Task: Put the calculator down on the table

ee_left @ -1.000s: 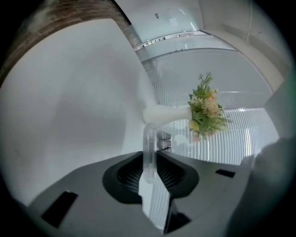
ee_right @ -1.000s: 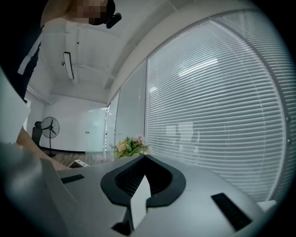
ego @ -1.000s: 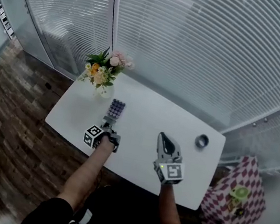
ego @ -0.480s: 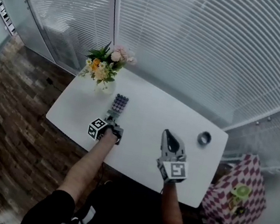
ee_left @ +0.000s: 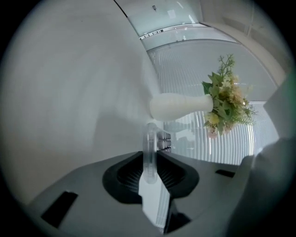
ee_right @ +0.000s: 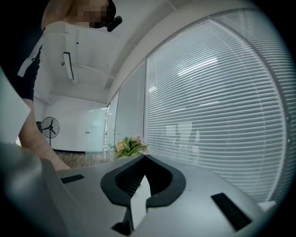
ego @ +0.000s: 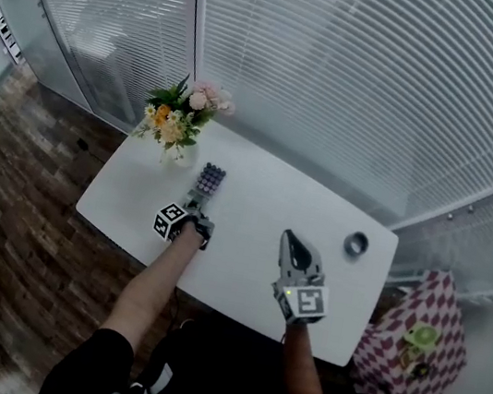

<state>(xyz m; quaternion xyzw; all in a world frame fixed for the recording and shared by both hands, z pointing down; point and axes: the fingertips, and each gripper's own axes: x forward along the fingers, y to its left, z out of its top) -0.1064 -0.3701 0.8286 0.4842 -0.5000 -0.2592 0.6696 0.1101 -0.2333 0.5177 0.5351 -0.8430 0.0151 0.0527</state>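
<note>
calculator (ego: 209, 180) pinched at its near end by left gripper (ego: 195, 207), jaws drawn in to a narrow gap and pressing on the thin body. held out over table (ego: 243, 270), just short of vase of flowers (ego: 179, 129), low above the white top; contact with the top not clear from head view. in left gripper view, seen edge-on: back toward the tabletop, keys facing away from it, so roughly flat already.

right gripper (ego: 289, 242) with jaws together, nothing between them, hovering over the near side of table, well apart from calculator. tape roll (ego: 355, 247) off to the right, out of the way.

step in hand, by the look of it: final lowering and release. best done slowly, keeping the back parallel to the top, so as to land whole rather than far end first. keep clear of vase ahead; no push forward. hold the pinch until full support from table, then part jaws only enough to free the edge. draw straight back along the calculator's length, slightly upward, without dragging or flipping it. leave right gripper where it hangs.
</note>
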